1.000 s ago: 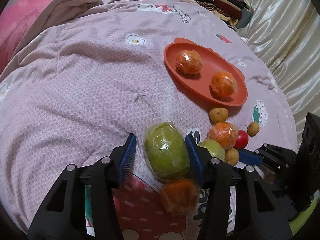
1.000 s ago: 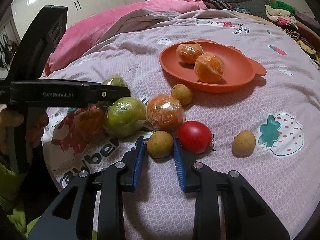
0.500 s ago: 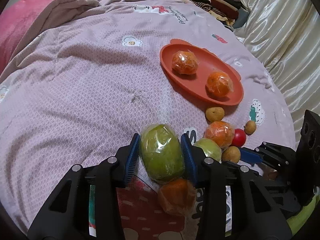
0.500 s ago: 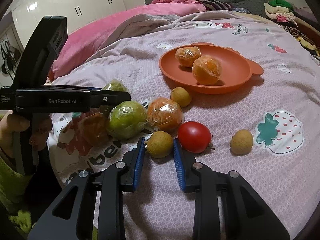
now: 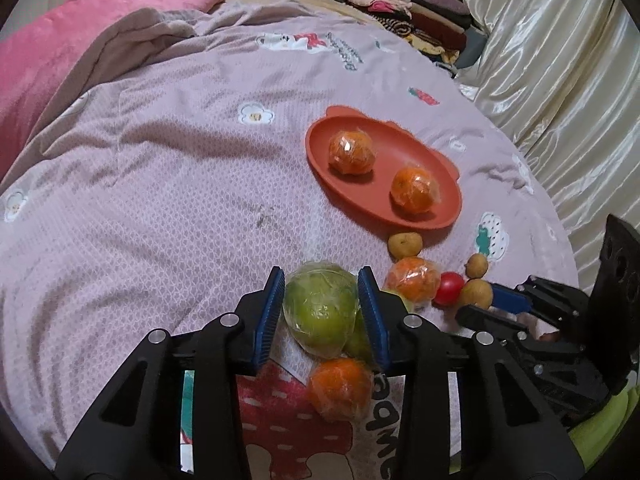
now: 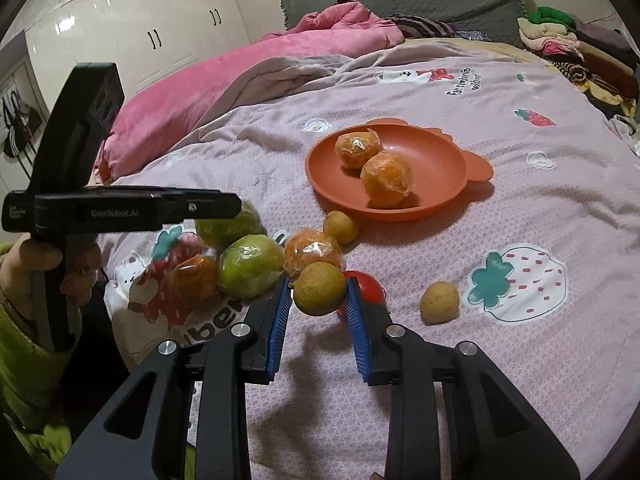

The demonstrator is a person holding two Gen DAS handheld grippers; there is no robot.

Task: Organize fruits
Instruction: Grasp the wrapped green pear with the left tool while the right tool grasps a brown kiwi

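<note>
Pinkish-mauve cloth with small printed cartoons covers the bed (image 5: pixel 160 184), and all the fruit lies on it. A pink quilt (image 6: pixel 224 80) is bunched at the far side, and folded clothes (image 5: pixel 404 4) are stacked near the headboard.

The orange plate (image 6: pixel 436 160) sits toward the middle of the bed and holds two wrapped oranges (image 6: pixel 386 180), touching each other in the right wrist view.

The left claw (image 5: pixel 322 312) is closed on a wrapped green fruit (image 5: pixel 320 312); its jaws have just been closing, and both blue pads now press on the sides of the fruit. A second green fruit (image 6: pixel 250 266) lies just behind it. One wrapped orange (image 5: pixel 340 388) lies below the left claw, near the camera, and another (image 6: pixel 314 250) lies beside the green fruits.

The right claw (image 6: pixel 320 304) is narrow and holds a small round brown fruit (image 6: pixel 320 288) between its pads, lifted a little above the cloth. A red tomato (image 6: pixel 370 286) lies just behind it, partly hidden. Two more small brown fruits rest on the cloth: one (image 6: pixel 340 227) just beside the rim of the plate, one (image 6: pixel 439 302) apart to the right.

A hand (image 6: pixel 48 264) with a green sleeve grips the handle of the left claw.
</note>
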